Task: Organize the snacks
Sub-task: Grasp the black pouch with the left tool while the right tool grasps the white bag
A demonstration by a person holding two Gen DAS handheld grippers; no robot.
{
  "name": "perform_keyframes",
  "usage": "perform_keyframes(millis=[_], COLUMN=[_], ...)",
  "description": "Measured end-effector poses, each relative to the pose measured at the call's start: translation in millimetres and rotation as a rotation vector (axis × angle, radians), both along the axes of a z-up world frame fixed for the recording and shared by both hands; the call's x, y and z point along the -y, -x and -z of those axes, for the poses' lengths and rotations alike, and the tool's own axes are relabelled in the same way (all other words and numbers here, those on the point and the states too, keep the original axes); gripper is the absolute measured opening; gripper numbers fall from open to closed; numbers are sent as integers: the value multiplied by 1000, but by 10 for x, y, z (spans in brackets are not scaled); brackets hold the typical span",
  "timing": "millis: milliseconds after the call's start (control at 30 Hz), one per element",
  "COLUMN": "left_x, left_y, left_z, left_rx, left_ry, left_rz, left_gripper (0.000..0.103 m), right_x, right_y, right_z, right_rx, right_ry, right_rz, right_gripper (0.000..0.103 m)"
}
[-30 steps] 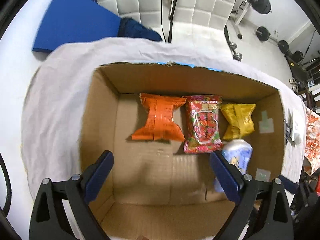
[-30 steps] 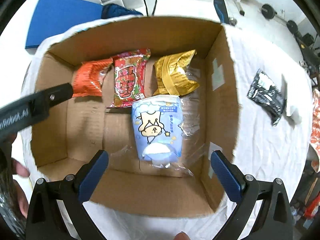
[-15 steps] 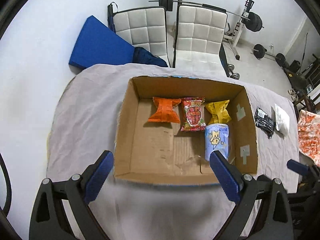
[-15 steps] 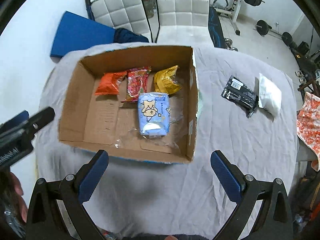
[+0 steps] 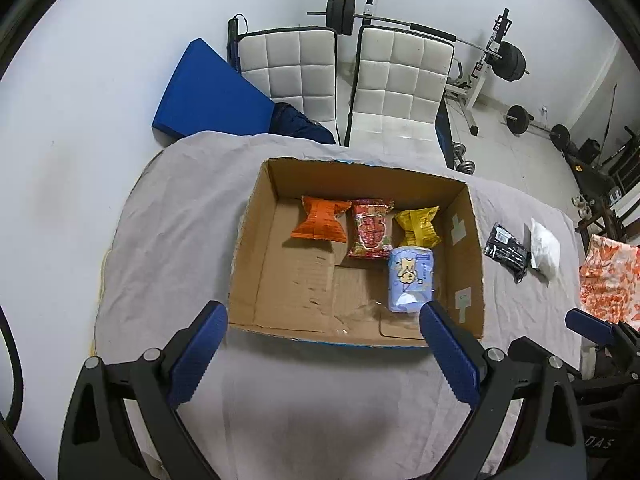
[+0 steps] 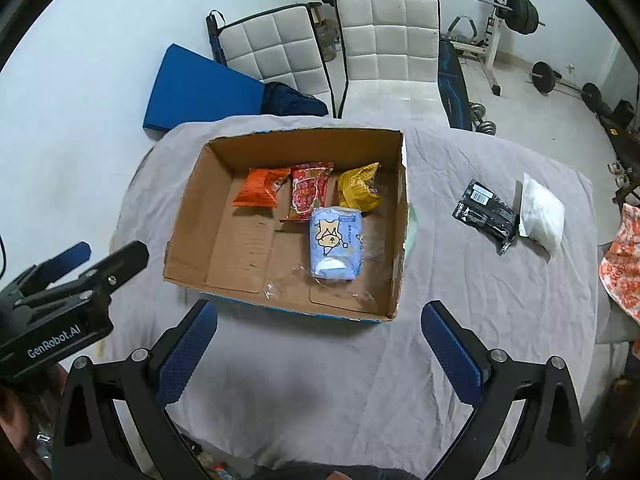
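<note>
An open cardboard box (image 5: pixel 248 264) (image 6: pixel 188 216) stands on a grey-clothed table. Along its far wall lie an orange packet (image 5: pixel 320 224) (image 6: pixel 260 192), a red packet (image 5: pixel 370 234) (image 6: pixel 308 192) and a yellow packet (image 5: pixel 418 226) (image 6: pixel 358 192). A light blue pack with a cartoon animal (image 5: pixel 410 280) (image 6: pixel 334 244) lies in front of them. A black packet (image 5: pixel 506 250) (image 6: pixel 484 210) and a white packet (image 5: pixel 544 248) (image 6: pixel 540 216) lie on the cloth right of the box. My left gripper (image 5: pixel 320 356) and right gripper (image 6: pixel 318 348) hover open and empty, high above the table's near side.
Two white padded chairs (image 5: pixel 400 88) and a blue mat (image 5: pixel 208 96) stand behind the table. Weight equipment (image 5: pixel 508 64) fills the back right. An orange patterned cloth (image 6: pixel 620 264) lies at the right edge. The left gripper's body (image 6: pixel 68 300) shows at the left of the right wrist view.
Both grippers have drawn back and up from inside the box to high above the table's near side. The blue pack stays lying in the box.
</note>
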State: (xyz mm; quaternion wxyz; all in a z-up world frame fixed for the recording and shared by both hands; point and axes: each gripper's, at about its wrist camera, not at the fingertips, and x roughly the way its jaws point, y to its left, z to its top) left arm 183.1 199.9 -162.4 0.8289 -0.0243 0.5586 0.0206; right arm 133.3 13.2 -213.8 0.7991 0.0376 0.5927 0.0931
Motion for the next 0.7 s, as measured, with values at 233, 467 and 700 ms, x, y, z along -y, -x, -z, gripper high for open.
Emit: perform_keyframes(millis=[233, 467, 700], left_x=[429, 1494, 2464], left_y=[-140, -534, -1151], left_z=[-61, 0, 710], left_rx=[-1, -18, -211], left_ry=[38, 85, 216], left_rz=[19, 150, 181], left_gripper=[99, 99, 99], right_x=[371, 1383, 2871], right_y=[-67, -287, -695], right_z=[-38, 41, 441], right_rx=[3, -13, -99], right_ry=[-37, -10, 72], right_rz=[38, 190, 387], right_gripper=[103, 103, 103])
